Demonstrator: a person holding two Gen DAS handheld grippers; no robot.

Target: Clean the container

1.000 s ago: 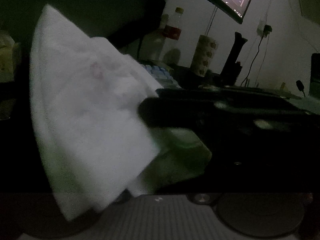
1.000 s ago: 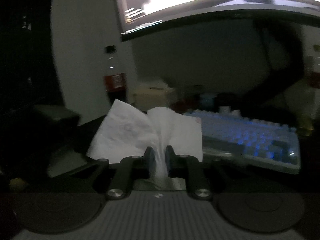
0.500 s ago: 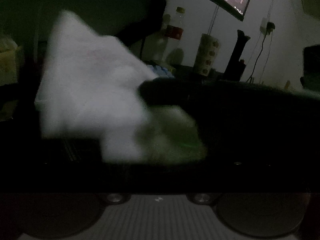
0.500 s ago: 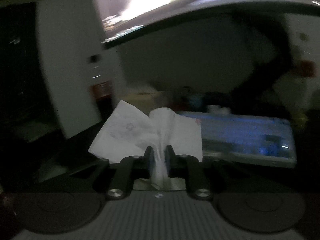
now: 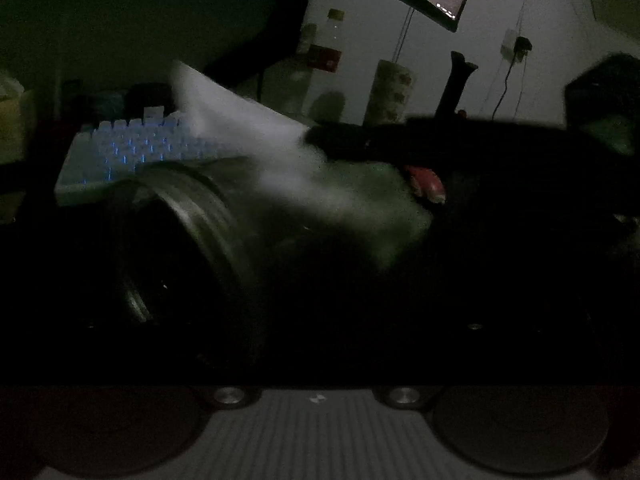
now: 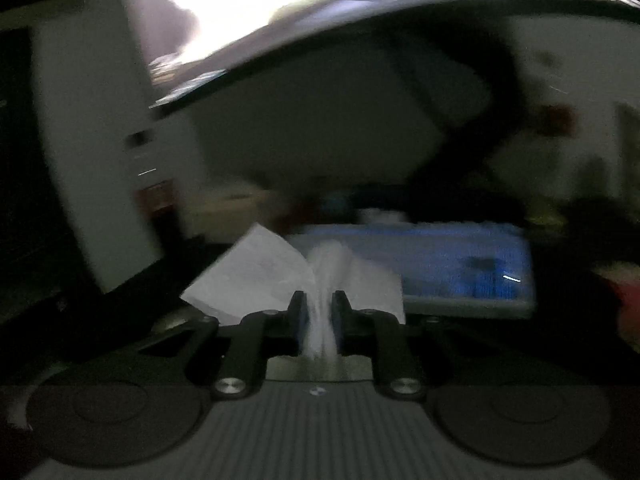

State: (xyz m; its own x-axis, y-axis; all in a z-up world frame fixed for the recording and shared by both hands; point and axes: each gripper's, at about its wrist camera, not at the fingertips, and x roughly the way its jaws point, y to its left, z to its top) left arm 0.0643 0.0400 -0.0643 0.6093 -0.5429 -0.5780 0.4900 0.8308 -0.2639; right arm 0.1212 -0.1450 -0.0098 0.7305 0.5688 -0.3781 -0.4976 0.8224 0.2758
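Between the right gripper (image 6: 319, 307) jaws — nearly shut — a pinched white tissue (image 6: 272, 276); left's state unreadable.

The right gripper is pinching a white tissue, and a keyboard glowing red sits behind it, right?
Almost. The right gripper does pinch the white tissue, but the keyboard behind it glows blue, not red. The right wrist view shows this.

Container (image 5: 192, 248): round, metallic ribbed rim, tilted on its side, dark mouth facing left; body lost in shadow. Tissue (image 5: 248, 140): white, crumpled, blurred, lying against upper side of container near rim. In right wrist view, tissue (image 6: 260, 276) pinched at centre, fanning out left and right.
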